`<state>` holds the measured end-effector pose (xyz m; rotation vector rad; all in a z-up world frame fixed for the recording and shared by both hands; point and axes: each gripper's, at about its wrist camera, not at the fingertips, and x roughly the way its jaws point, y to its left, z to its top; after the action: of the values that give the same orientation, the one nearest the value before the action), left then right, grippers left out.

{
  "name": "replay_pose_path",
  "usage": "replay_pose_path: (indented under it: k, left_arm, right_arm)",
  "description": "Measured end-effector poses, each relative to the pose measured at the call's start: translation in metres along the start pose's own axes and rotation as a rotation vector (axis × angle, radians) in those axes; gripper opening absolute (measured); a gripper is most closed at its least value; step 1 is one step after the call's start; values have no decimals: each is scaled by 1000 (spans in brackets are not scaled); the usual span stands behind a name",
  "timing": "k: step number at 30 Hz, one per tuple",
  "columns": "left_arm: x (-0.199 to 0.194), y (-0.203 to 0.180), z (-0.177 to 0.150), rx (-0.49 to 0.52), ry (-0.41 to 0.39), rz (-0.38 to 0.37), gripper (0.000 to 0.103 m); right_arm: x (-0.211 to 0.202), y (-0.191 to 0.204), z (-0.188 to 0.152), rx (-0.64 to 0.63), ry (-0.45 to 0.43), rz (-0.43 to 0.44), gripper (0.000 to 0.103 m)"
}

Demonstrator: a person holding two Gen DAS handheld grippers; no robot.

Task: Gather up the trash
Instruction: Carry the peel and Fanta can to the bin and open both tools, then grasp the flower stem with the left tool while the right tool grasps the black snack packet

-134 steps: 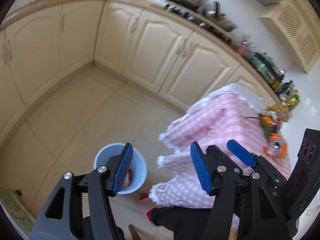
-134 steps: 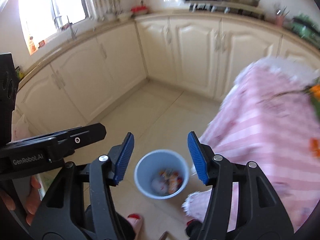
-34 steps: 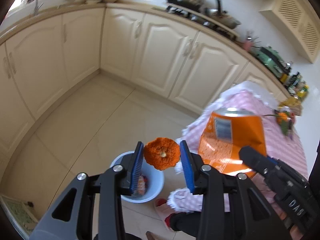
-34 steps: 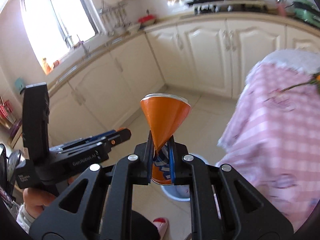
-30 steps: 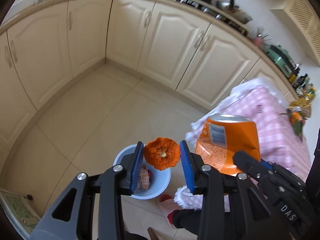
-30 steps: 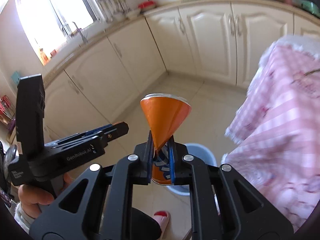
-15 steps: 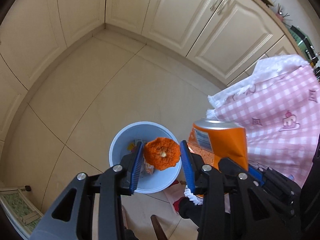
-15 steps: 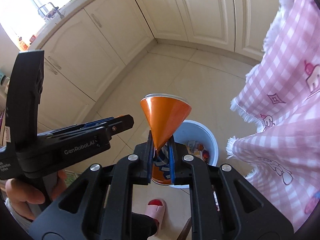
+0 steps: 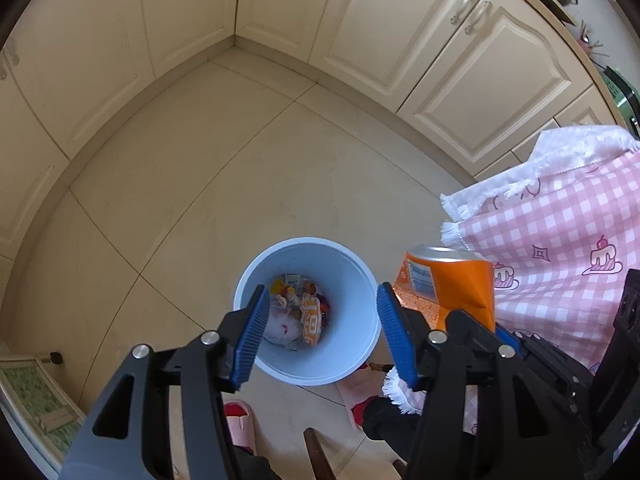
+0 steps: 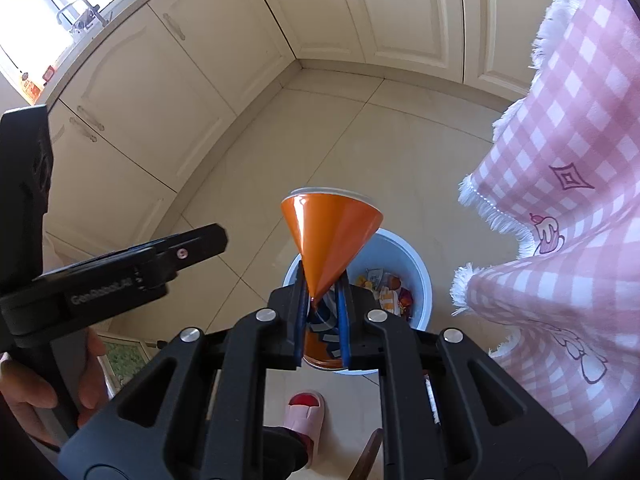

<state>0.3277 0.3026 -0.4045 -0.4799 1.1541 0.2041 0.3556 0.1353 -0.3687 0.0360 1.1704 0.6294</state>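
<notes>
A light blue trash bin (image 9: 308, 364) stands on the tiled floor, holding several wrappers and scraps. My left gripper (image 9: 320, 336) is open and empty right above the bin's mouth. My right gripper (image 10: 322, 320) is shut on a crushed orange soda can (image 10: 330, 236), pinched flat at its middle. The can (image 9: 452, 292) shows in the left wrist view just right of the bin. The bin (image 10: 416, 268) lies behind and below the can in the right wrist view. The orange peel is out of the left jaws; I cannot pick it out in the bin.
A pink checked tablecloth (image 9: 560, 248) hangs at the right, close to the bin (image 10: 580, 160). Cream cabinets (image 9: 360, 20) line the far walls. The person's pink slippers (image 10: 304, 412) are on the floor near the bin. A green mat (image 9: 36, 396) lies at the lower left.
My left gripper has opened and the orange peel it held is gone from between its fingers. Both grippers have tilted down over the bin. The right still grips the can.
</notes>
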Motion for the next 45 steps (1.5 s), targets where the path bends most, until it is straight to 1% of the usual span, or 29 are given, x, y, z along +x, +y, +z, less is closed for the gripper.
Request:
replay_pose_path:
  k: [7,12,14,15,17,20,22,25,28,31,33,38,39,41,43,45]
  left_arm:
    - [-3,13,-9,-27,15,0,55]
    - [-14,18,-11,-36,0,-6,55]
    - [-19,19,-10,-37,-9,-11,55]
    - [-22,19,-10,-38,-14,-11,55]
    - [-29,19,-9,-38,-23,-15,55]
    - [-37,18,-11,-38,-36,-17,55]
    - [-43,18,-13,-39,-44,-22,55]
    - [-54,14,-17,-38,-57,-27,55]
    - [-71,8,-20,-32,-83,-37,55]
    - [-97,-4,-24,-16,-122,-59,55]
    - [-113,-12,-27,-2,-149,-67,55]
    - [-166,-39,-41,41,-243,-96,55]
    - [-180,-45,-44,51,-273,-104,56]
    - [-209,-60,-51,76,-340,-112,58]
    - [-232,-72,-55,104,-392,-119,61]
    - [-254,-91,-60,145,-434,-137,62]
  right_arm:
    - [16,6,2,-1,28,-5,14]
    - [20,6,10,17,12,-30,16]
    - [17,7,11,19,5,-32,29]
    - [15,8,12,19,-2,-31,45]
    - [10,12,13,5,-23,-46,47]
    - [2,13,14,13,-25,-27,47]
    - [-7,13,13,15,-36,-29,47]
    - [-24,12,11,21,-57,-32,47]
    - [-49,18,8,-4,-97,-49,47]
    - [-76,26,5,-34,-142,-52,48]
    - [-102,33,1,-59,-186,-57,48]
    - [-165,50,-7,-127,-307,-82,49]
    - [-175,51,-9,-136,-327,-86,50]
    - [-209,56,-15,-157,-391,-97,50]
    - [-238,55,-22,-169,-446,-116,53]
    - [-265,49,-29,-166,-498,-138,54]
